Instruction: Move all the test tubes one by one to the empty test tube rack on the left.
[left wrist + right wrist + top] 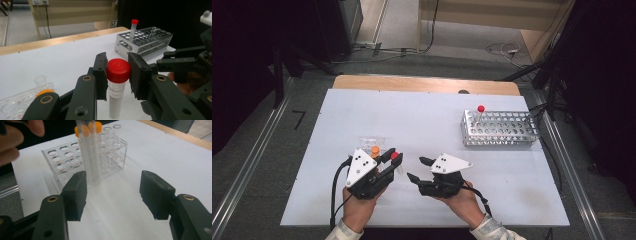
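Two grippers working: my left gripper (pixel 117 75) clamping red-capped clear plastic tube (pixel 118 87) upright for transfer; my right gripper (pixel 113 195) gaping empty, facing clear acrylic rack (pixel 75 157).

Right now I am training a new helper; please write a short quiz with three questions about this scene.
1. True or false: the left gripper is shut on the red-capped tube.
2. How do the jaws of the right gripper stand? A open, with nothing between them; B shut on a tube.
3. What colour is the cap of the tube standing in the metal rack?

Key: 1 true; 2 A; 3 red.
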Demonstrator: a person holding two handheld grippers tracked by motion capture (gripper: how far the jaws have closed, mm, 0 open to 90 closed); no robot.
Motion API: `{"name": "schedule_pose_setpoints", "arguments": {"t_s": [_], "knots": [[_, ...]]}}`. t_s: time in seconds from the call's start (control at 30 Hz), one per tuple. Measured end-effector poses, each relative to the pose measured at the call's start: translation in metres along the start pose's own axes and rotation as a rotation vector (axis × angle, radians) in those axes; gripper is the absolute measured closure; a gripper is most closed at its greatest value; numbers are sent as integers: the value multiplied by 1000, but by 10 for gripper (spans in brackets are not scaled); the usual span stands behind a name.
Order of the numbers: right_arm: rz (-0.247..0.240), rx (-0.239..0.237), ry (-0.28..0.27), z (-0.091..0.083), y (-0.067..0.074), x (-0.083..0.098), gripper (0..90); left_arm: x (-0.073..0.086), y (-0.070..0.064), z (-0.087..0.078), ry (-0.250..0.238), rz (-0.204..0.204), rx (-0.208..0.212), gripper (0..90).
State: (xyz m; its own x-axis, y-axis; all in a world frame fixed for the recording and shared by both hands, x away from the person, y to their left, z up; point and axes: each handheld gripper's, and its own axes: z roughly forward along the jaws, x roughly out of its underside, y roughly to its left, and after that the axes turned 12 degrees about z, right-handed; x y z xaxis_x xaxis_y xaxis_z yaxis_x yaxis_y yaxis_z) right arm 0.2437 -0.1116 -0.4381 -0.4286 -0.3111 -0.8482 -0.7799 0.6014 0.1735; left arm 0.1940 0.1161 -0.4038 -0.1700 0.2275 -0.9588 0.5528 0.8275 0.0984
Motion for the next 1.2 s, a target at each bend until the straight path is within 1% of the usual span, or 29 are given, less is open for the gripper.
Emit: {"name": "schedule_pose_setpoints", "arguments": {"t_s": [0.1, 0.23, 0.27, 0.3, 0.43, 0.57, 0.7, 0.8, 0.97, 1.07, 1.2], "knots": [[6, 9, -5, -4, -5, 3, 353, -2, 3, -4, -3, -4, -4, 703], [20, 39, -2, -8, -13, 5, 314, -4, 5, -10, -2, -6, -12, 703], [23, 45, -3, -8, -16, 6, 311, -4, 6, -12, -2, -1, -16, 703], [27, 54, -3, -9, -18, 6, 310, -5, 6, -13, -3, 2, -18, 702], [49, 83, -7, -12, -28, 8, 306, -7, 8, -19, -18, -9, -20, 702], [66, 107, -3, -14, -37, 11, 305, -11, 10, -26, -29, -8, -19, 702], [85, 128, 0, -17, -44, 14, 305, -14, 14, -33, -36, -8, -32, 702], [87, 138, -4, -20, -47, 15, 305, -14, 18, -38, -31, -11, -49, 702], [107, 144, -9, -24, -51, 16, 307, -13, 25, -44, -21, -12, -79, 702], [106, 149, -4, -24, -52, 17, 307, -11, 28, -46, -9, -13, -93, 702], [105, 149, -2, -24, -51, 18, 307, -6, 30, -46, 12, -1, -116, 701]]}}
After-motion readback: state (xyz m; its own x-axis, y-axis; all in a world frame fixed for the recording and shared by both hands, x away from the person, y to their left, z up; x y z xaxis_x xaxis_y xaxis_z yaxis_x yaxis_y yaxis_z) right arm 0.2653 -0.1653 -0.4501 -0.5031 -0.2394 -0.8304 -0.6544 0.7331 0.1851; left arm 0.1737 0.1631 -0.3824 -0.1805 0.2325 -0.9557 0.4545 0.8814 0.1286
